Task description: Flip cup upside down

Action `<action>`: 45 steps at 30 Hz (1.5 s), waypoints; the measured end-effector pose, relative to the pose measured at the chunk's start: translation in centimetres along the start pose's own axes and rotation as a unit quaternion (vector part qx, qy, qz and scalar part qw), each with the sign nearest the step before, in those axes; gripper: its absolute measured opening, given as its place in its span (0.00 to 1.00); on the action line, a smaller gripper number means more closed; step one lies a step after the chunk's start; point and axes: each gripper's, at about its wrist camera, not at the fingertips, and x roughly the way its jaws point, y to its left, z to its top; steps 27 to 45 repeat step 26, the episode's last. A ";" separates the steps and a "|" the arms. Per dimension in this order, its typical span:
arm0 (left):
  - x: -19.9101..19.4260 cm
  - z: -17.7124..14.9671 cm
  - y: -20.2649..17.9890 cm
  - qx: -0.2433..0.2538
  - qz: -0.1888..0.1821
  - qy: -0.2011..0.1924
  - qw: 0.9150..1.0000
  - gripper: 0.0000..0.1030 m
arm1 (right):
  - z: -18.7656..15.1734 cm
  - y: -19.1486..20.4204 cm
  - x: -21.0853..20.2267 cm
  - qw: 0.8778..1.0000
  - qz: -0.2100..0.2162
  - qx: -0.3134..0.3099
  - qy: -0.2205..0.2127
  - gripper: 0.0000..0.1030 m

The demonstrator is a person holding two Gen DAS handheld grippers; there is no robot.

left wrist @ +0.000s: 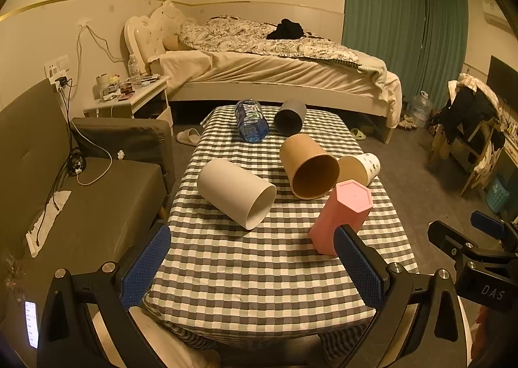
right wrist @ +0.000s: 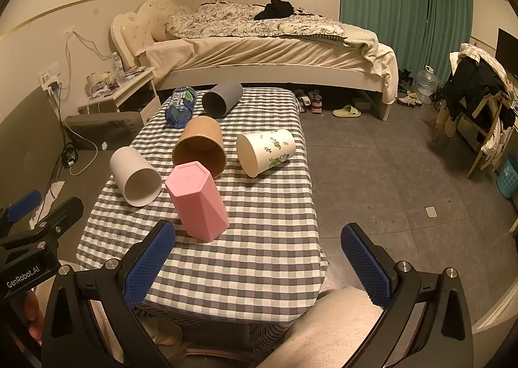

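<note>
A pink hexagonal cup (left wrist: 340, 216) (right wrist: 198, 201) stands upside down, closed base up, near the front of the checkered table (left wrist: 259, 271) (right wrist: 259, 222). A white cup (left wrist: 236, 191) (right wrist: 136, 177), a brown paper cup (left wrist: 307, 165) (right wrist: 200, 144), a patterned white cup (left wrist: 362, 167) (right wrist: 267, 151) and a grey cup (left wrist: 289, 117) (right wrist: 221, 99) lie on their sides. My left gripper (left wrist: 252, 266) is open and empty above the table's front edge. My right gripper (right wrist: 259, 262) is open and empty, right of the pink cup.
A blue water bottle (left wrist: 251, 120) (right wrist: 180, 107) lies on its side at the far end of the table. A dark sofa (left wrist: 81, 193) is on the left, a bed (left wrist: 275, 60) behind, a chair with clothes (right wrist: 479, 102) on the right.
</note>
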 end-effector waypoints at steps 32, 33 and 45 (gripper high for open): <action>0.0 -0.3 1.1 -0.002 0.007 -0.001 1.000 1.00 | -0.4 0.1 0.5 1.000 -0.001 -0.002 0.007 1.00; 0.0 -0.3 1.1 -0.002 0.007 -0.001 1.000 1.00 | -0.4 0.1 0.5 1.000 -0.001 -0.002 0.007 1.00; 0.0 -0.3 1.1 -0.002 0.007 -0.001 1.000 1.00 | -0.4 0.1 0.5 1.000 -0.001 -0.002 0.007 1.00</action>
